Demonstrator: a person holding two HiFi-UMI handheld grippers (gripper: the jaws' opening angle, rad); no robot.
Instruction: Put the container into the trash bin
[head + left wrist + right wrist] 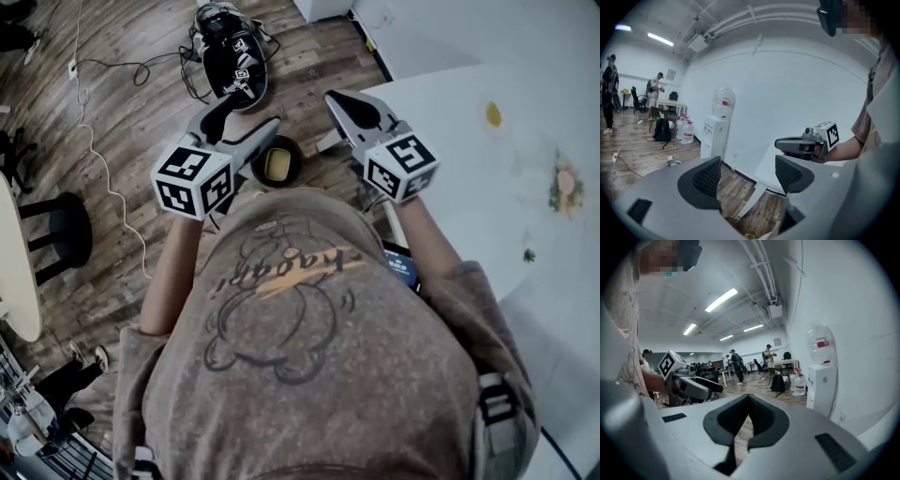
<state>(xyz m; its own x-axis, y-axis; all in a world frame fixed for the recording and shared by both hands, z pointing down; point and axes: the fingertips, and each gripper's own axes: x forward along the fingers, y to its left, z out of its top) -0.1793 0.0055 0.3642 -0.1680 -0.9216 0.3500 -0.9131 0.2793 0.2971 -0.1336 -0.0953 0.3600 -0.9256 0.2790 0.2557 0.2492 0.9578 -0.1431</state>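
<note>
Seen from the head view, a dark round bin stands on the wooden floor between my two grippers, with a yellowish container lying inside it. My left gripper hovers just left of the bin, jaws apart and nothing between them. My right gripper is held to the bin's right, with its jaws shut on nothing. Each gripper view shows the other gripper: the right one and the left one.
A white table with small food scraps fills the right side. On the floor ahead lie a black device with square markers and cables. A dark stool stands at the left. A water dispenser stands by the wall.
</note>
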